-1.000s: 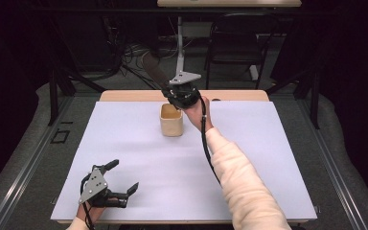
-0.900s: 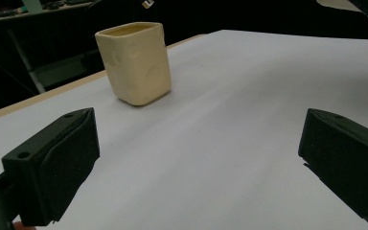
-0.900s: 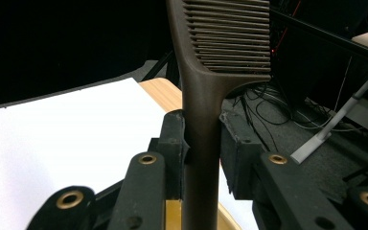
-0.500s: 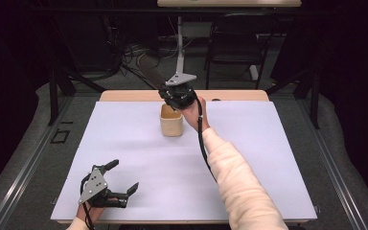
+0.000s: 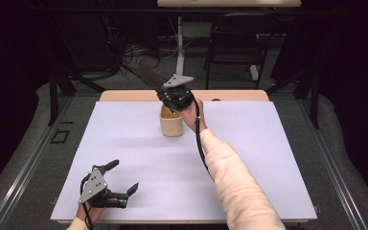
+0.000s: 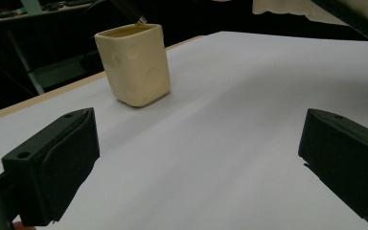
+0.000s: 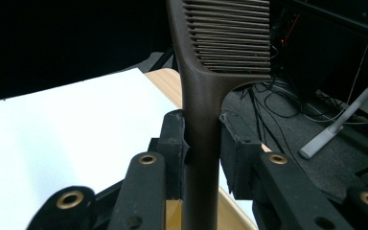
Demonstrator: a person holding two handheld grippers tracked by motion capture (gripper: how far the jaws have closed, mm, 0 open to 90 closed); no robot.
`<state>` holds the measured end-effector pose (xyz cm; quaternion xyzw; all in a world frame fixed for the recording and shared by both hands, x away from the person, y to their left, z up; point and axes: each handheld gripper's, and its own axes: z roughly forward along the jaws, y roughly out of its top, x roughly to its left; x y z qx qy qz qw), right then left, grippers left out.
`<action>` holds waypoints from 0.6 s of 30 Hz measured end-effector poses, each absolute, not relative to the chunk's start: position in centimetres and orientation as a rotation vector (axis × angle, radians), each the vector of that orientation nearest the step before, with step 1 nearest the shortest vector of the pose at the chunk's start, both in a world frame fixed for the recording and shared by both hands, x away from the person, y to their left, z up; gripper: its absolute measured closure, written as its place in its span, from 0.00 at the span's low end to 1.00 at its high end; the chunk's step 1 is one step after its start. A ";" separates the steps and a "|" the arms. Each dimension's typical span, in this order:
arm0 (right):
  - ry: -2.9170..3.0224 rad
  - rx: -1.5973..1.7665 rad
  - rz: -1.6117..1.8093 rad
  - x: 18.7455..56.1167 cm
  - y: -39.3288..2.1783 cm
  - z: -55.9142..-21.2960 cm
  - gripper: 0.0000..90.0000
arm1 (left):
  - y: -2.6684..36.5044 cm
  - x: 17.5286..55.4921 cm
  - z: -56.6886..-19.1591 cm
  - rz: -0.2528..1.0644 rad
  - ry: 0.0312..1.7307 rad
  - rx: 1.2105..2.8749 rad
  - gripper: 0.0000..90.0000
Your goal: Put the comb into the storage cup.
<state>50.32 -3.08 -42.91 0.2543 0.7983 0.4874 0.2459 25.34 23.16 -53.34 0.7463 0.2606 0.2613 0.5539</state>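
A cream square cup [image 5: 171, 123] stands upright at the back middle of the white table [image 5: 124, 143]. My right gripper [image 5: 175, 93] hovers right above it, shut on the handle of a dark brown comb [image 5: 149, 75] whose toothed end slants up and to the left. In the right gripper view the comb [image 7: 201, 96] runs between the two pads [image 7: 172, 143]. The left gripper view has the cup [image 6: 133, 64] ahead, with the comb's thin tip [image 6: 141, 20] just over its far rim. My left gripper [image 5: 123, 176] rests open near the table's front left corner, nothing between its jaws.
A wooden strip [image 5: 239, 95] borders the table's far edge. Behind it a chair [image 5: 235, 43], a stand's pole [image 5: 179, 38] and cables [image 5: 129, 52] sit on the dark floor. A person's cream sleeve [image 5: 235, 182] crosses the table's right half.
The right gripper with the comb has drifted slightly left over the cup. The left gripper has kept still.
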 end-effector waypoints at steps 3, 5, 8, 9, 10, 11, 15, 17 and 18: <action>2.182 0.697 1.331 50.4 -3.0 -43.1 0.81 | 23.1 25.4 -53.4 0.618 0.618 1.764 0.00; 2.188 0.697 1.330 50.5 -3.0 -43.2 0.81 | 23.2 25.4 -53.4 0.614 0.618 1.763 0.00; 2.194 0.698 1.332 50.6 -3.0 -43.4 0.81 | 23.2 25.4 -53.4 0.616 0.618 1.765 0.00; 2.197 0.698 1.332 50.6 -3.0 -43.5 0.81 | 23.2 25.4 -53.4 0.616 0.618 1.765 0.00; 2.199 0.698 1.330 50.6 -3.0 -43.6 0.81 | 23.2 25.4 -53.4 0.616 0.618 1.765 0.00; 2.202 0.703 1.327 50.6 -3.0 -43.6 0.81 | 23.2 25.4 -53.4 0.616 0.619 1.765 0.00; 2.209 0.707 1.325 50.7 -3.0 -43.9 0.81 | 23.2 25.4 -53.4 0.615 0.618 1.765 0.00; 2.212 0.712 1.326 50.7 -3.0 -43.9 0.81 | 23.2 25.4 -53.4 0.615 0.618 1.763 0.00; 2.212 0.716 1.329 50.7 -3.0 -43.9 0.81 | 23.2 25.4 -53.4 0.615 0.617 1.763 0.00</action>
